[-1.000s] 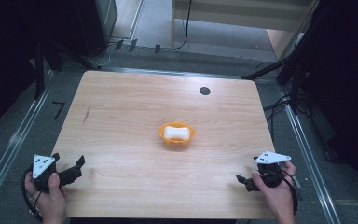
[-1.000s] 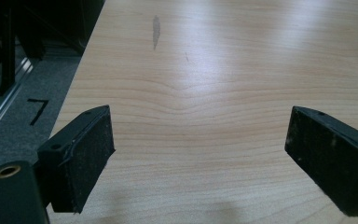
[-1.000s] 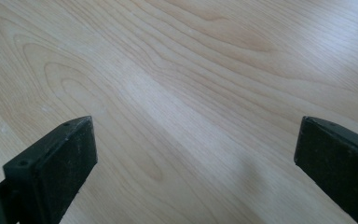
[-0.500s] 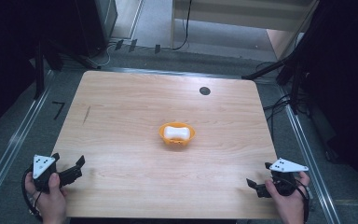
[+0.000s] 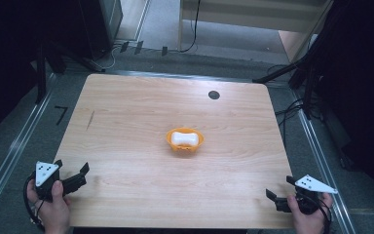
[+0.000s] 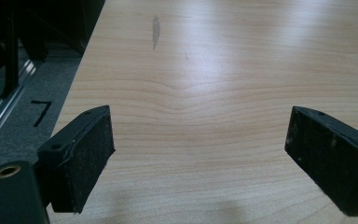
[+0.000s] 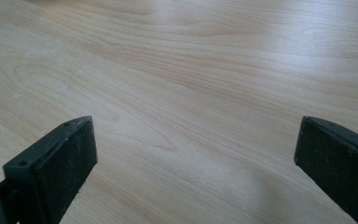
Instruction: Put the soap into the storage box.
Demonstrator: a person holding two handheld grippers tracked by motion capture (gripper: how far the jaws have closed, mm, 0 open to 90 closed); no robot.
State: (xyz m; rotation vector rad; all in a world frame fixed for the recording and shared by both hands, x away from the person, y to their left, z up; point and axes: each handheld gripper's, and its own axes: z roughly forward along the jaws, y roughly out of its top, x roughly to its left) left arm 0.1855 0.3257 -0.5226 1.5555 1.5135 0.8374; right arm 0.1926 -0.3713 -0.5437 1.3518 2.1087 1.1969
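Gripper on the left [image 5: 70, 176] sat at the near left corner of the table [image 5: 126, 126], held in the person's left hand [image 5: 53, 207], its grey plate [image 5: 45, 171] on top and its jaws pointing right across the wood. In the left gripper view its two black jaws stood wide apart with nothing between them but bare wood grain, and a dark streak [image 6: 155, 31] marked the tabletop farther off; a black mark [image 6: 41, 112] showed on the grey floor beyond the table's edge. Near the middle of the table, well apart from both grippers, an orange bowl [image 5: 185, 140] held a white object [image 5: 182, 138]; what that object was could not be told. A small black disc [image 5: 214, 94] lay toward the far right of the tabletop. At the near right corner the right gripper [image 5: 280, 192] was held in the right hand [image 5: 309, 217], its jaws pointing left. In the right gripper view those jaws were likewise spread wide and empty over bare wood.
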